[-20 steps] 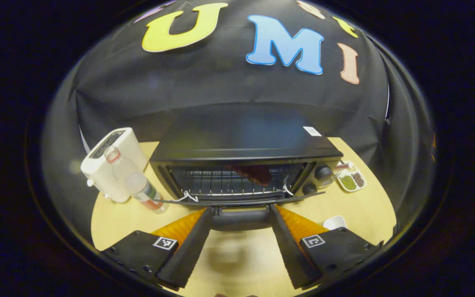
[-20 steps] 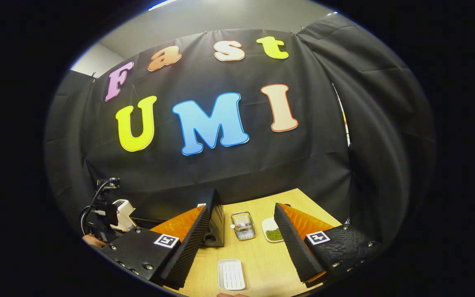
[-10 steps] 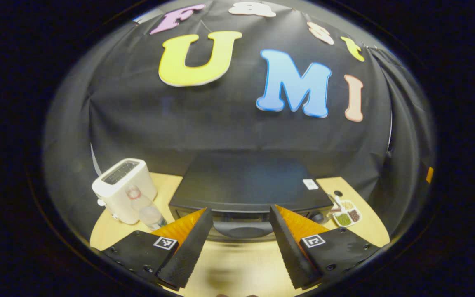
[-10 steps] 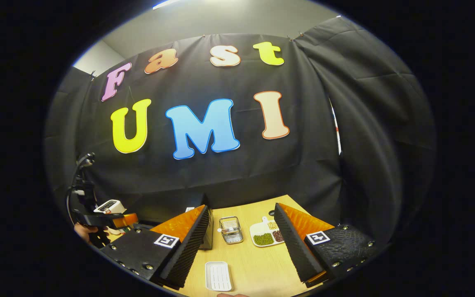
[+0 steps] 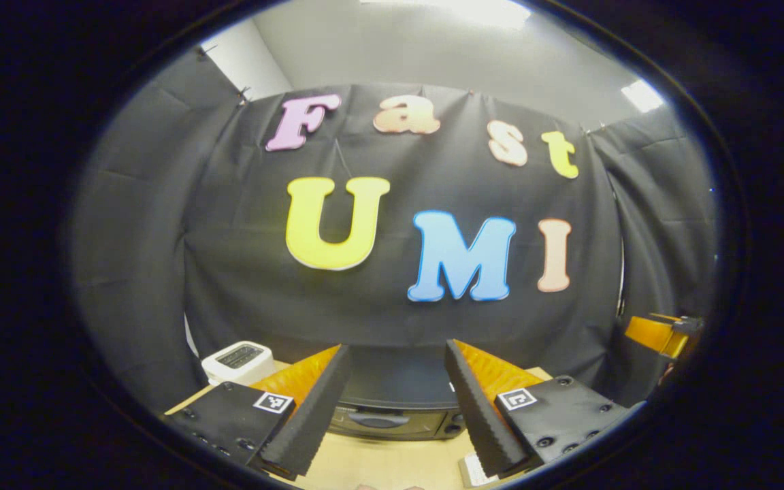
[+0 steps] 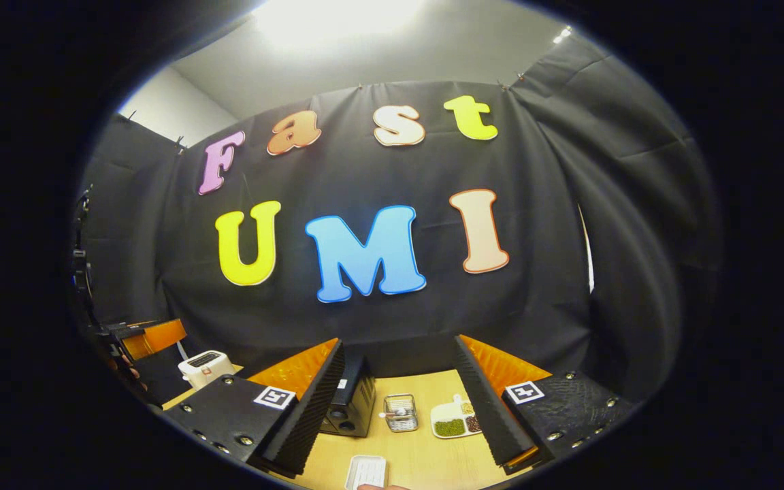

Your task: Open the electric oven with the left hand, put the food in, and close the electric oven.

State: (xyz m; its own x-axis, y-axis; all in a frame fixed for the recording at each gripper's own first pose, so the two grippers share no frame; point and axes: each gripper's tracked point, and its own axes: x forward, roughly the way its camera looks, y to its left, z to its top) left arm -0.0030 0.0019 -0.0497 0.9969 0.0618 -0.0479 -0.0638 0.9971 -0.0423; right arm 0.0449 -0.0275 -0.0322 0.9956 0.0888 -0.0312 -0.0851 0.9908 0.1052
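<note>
Left gripper view: closed electric oven [image 5: 392, 408] beyond the spread, empty left claw [image 5: 392, 415].

Left gripper [image 5: 392, 408]: fingers spread wide, nothing between them, held level and pointing forward. Right gripper [image 6: 395, 408]: fingers likewise apart, gripping nothing. Both aimed the same way; possibly a hand at the left gripper's far-off grip, too dim to tell.

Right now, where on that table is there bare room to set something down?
In the right gripper view, bare wood lies in front of the oven, between it and the white tray. It is crowded to the oven's right: the wire basket and sectioned dish stand close together. The toaster takes the far left.
</note>
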